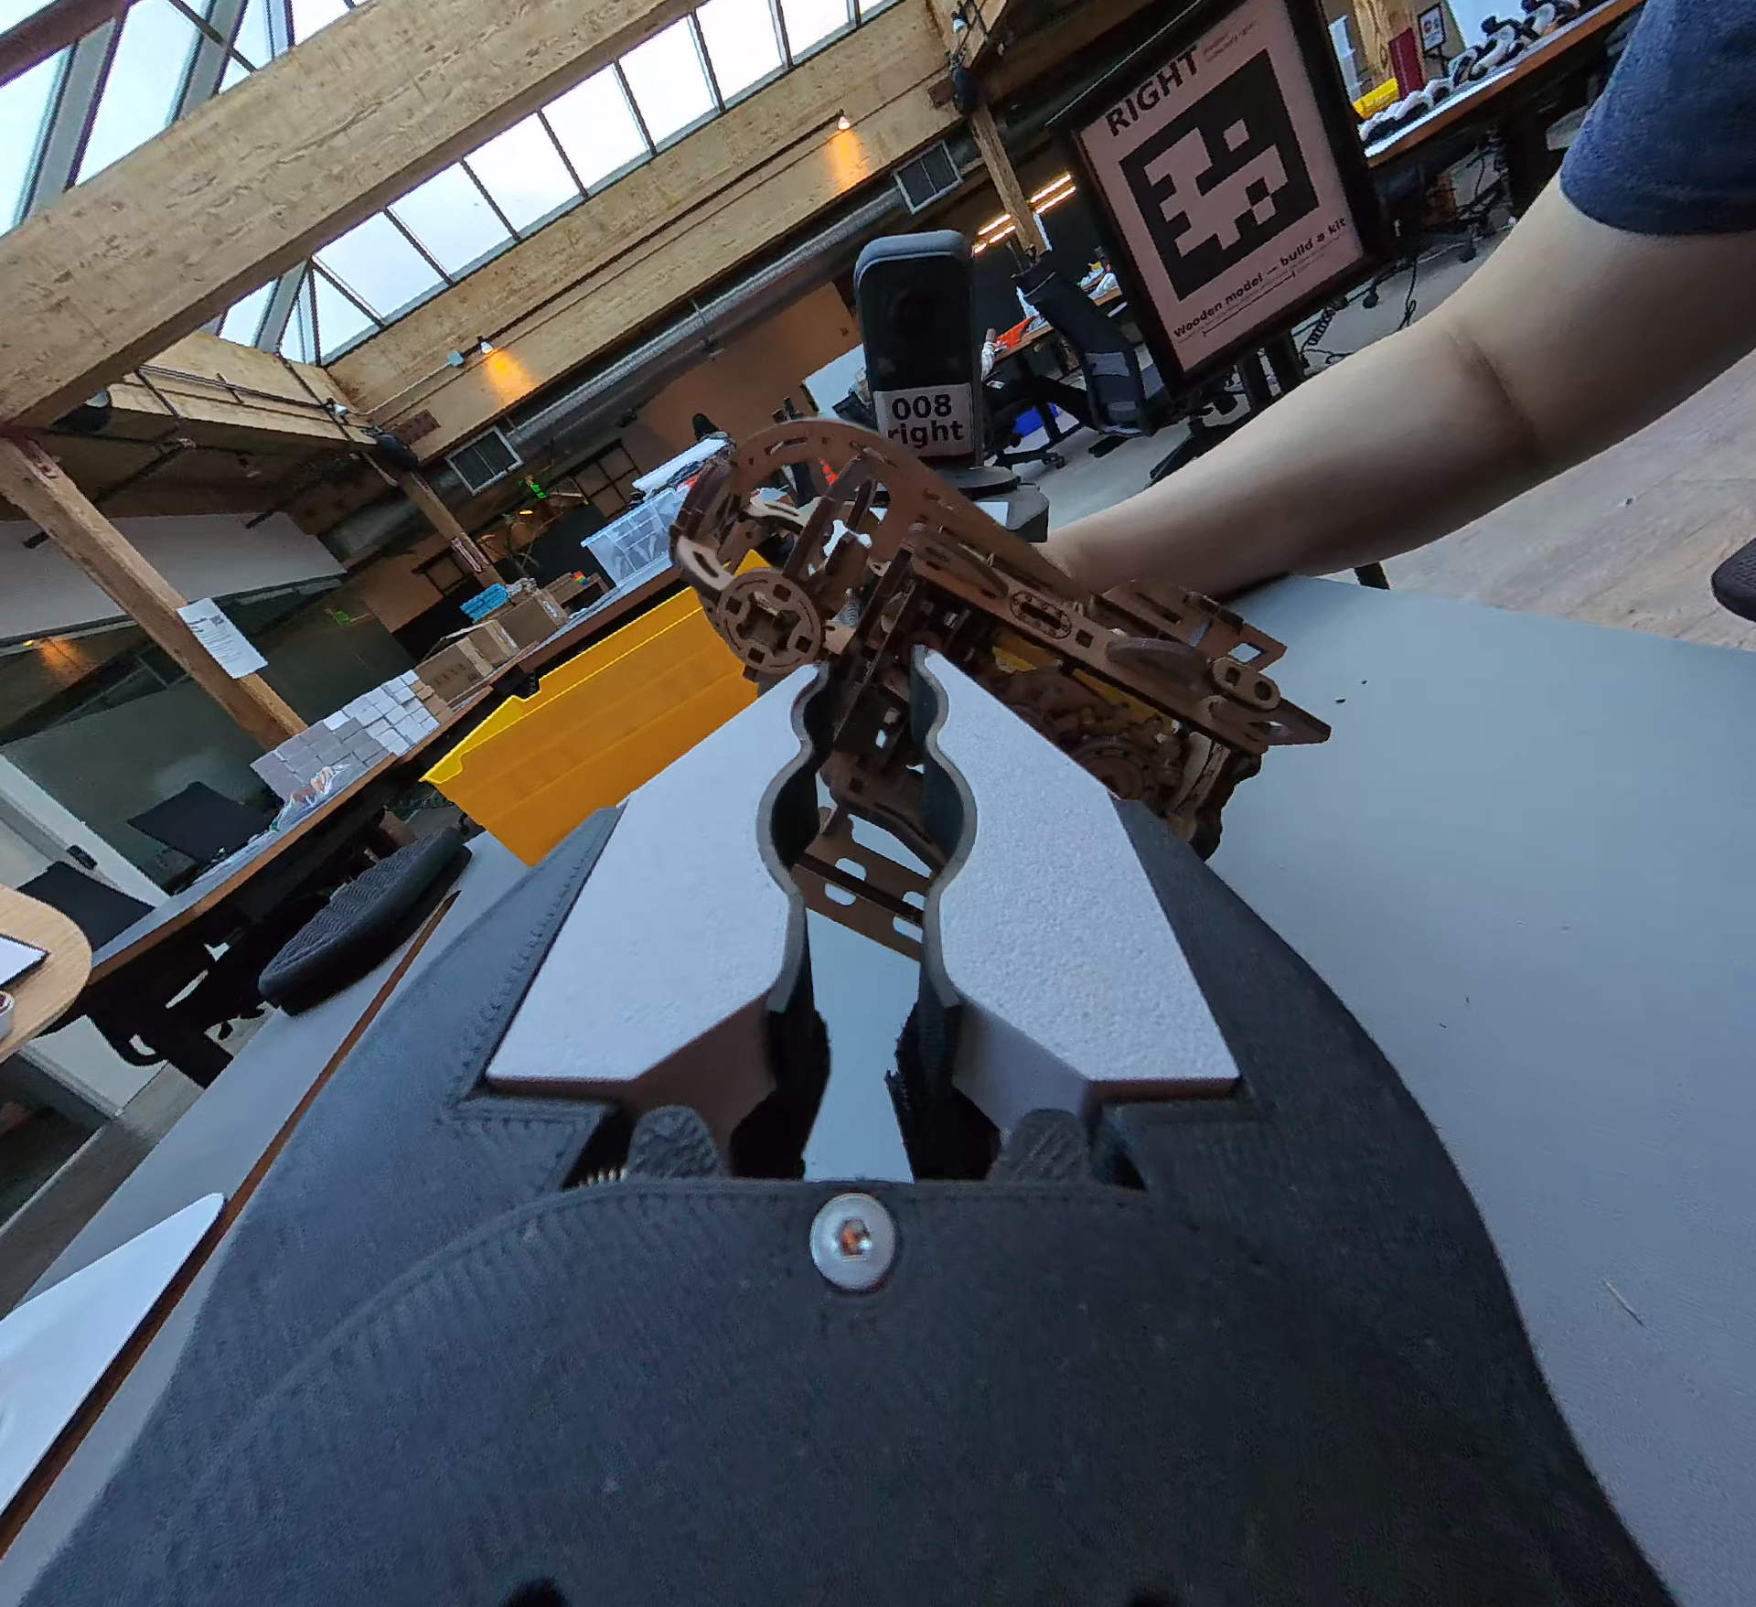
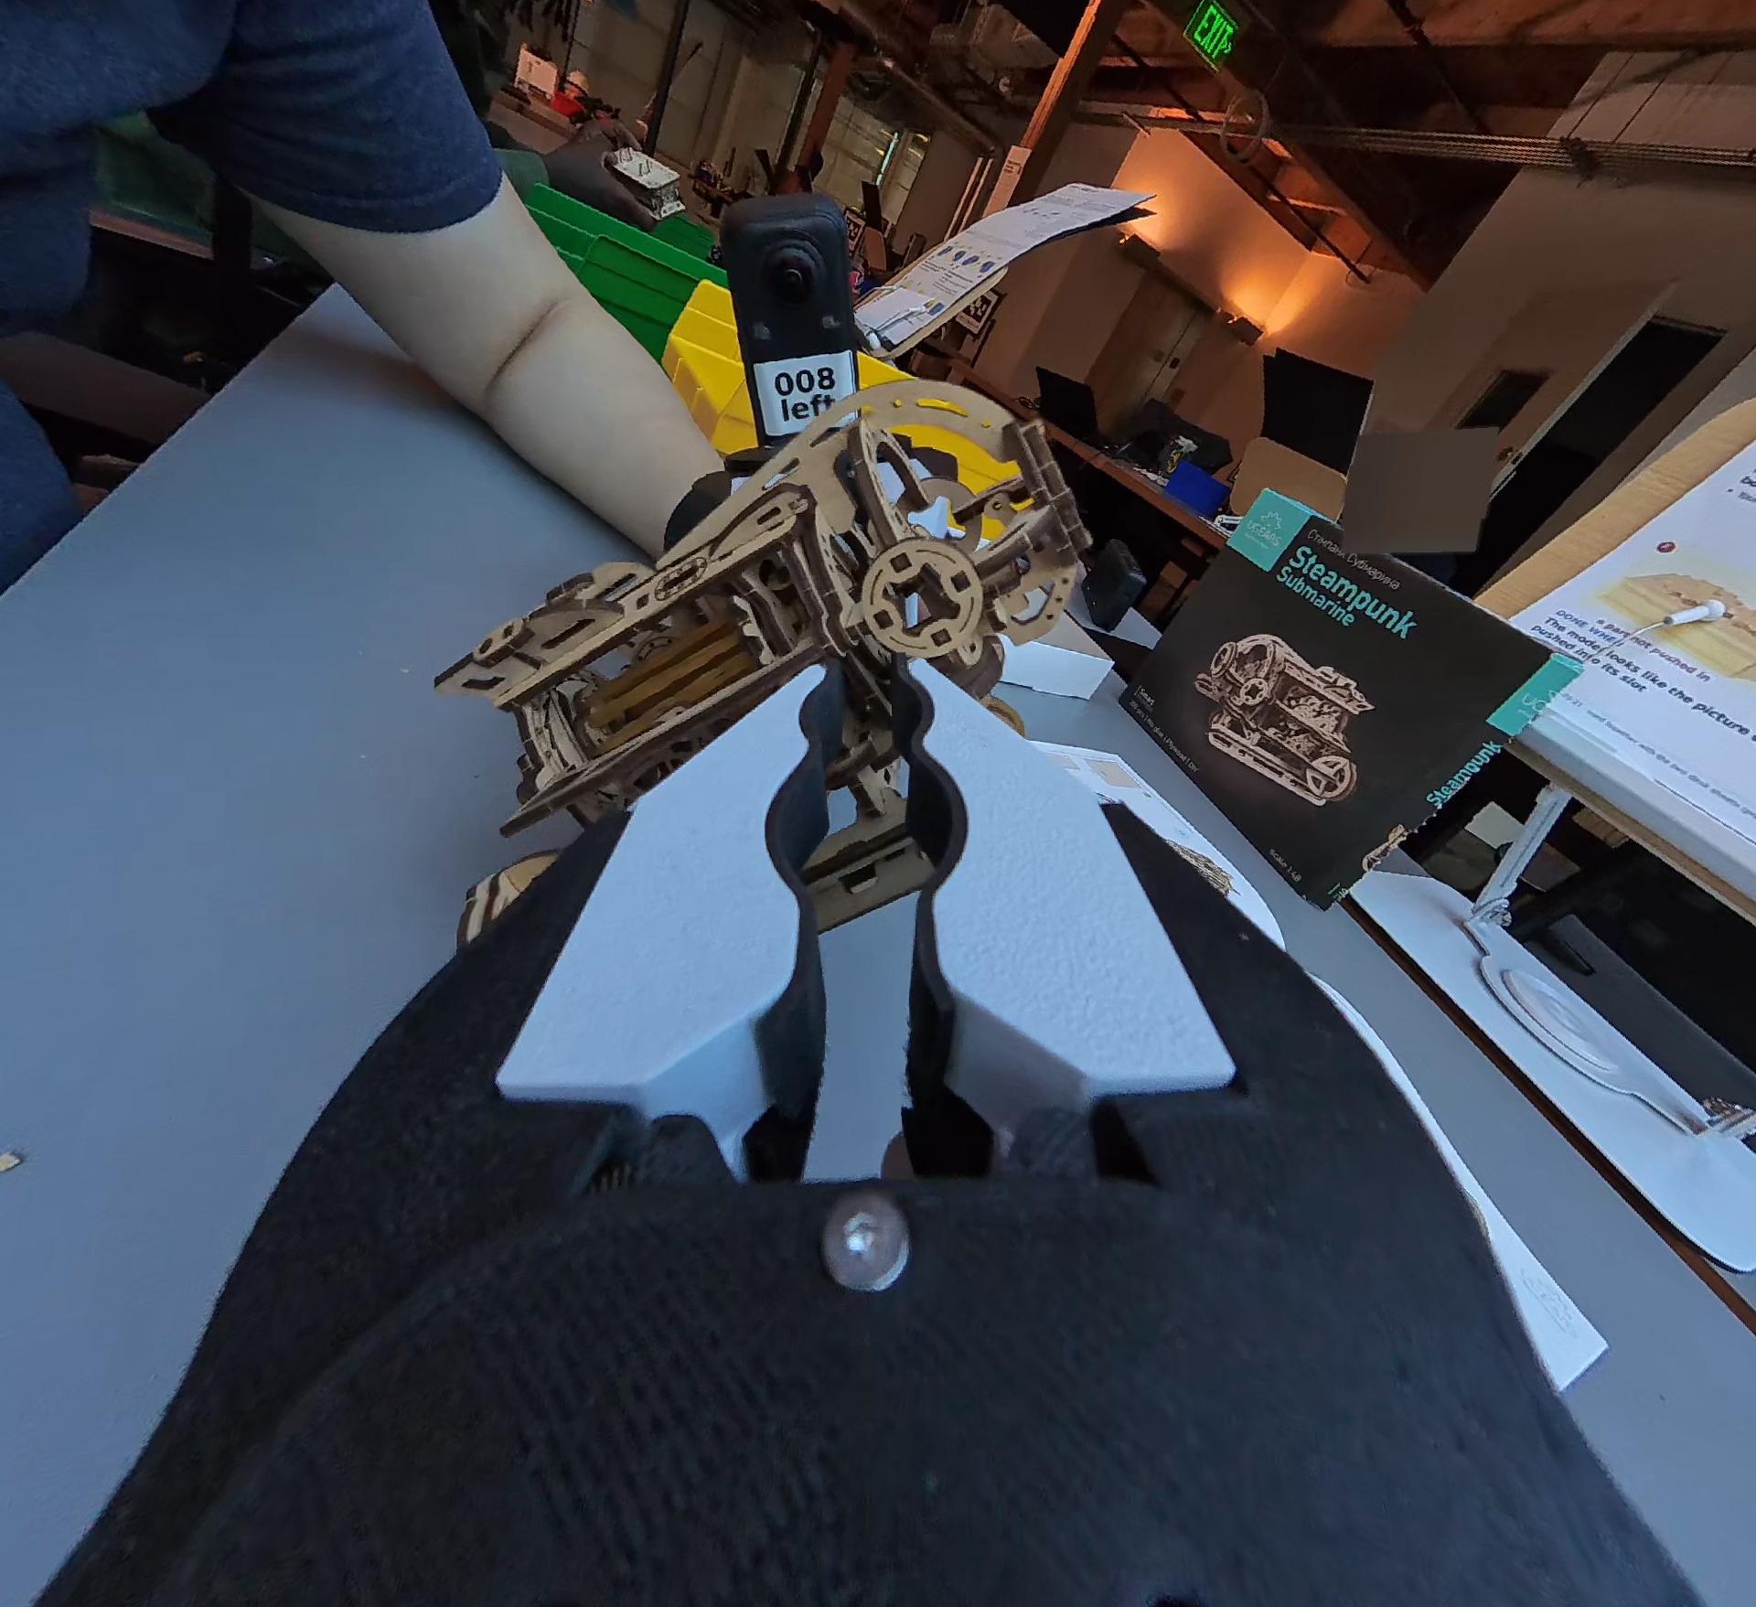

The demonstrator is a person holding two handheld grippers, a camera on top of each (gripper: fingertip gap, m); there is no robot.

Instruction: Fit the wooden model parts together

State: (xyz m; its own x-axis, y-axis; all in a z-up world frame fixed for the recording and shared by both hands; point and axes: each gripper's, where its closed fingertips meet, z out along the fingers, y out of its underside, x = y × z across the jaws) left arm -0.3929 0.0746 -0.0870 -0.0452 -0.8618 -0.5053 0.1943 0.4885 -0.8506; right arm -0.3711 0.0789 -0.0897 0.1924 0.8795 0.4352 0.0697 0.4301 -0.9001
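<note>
Left gripper [image 1: 869, 687] and right gripper [image 2: 869, 687] each clamp the wooden model [image 2: 760, 611] from opposite sides, mid-frame in both views. It is a laser-cut assembly: curved arch, round hub with cross cutout, gears, slotted plates, held tilted over the grey table [image 2: 238, 754]. Right of frame stands the dark kit box [image 2: 1330, 706]. Farther off: yellow bin [image 1: 608, 706], timber beams [image 1: 428, 126], skylights.
</note>
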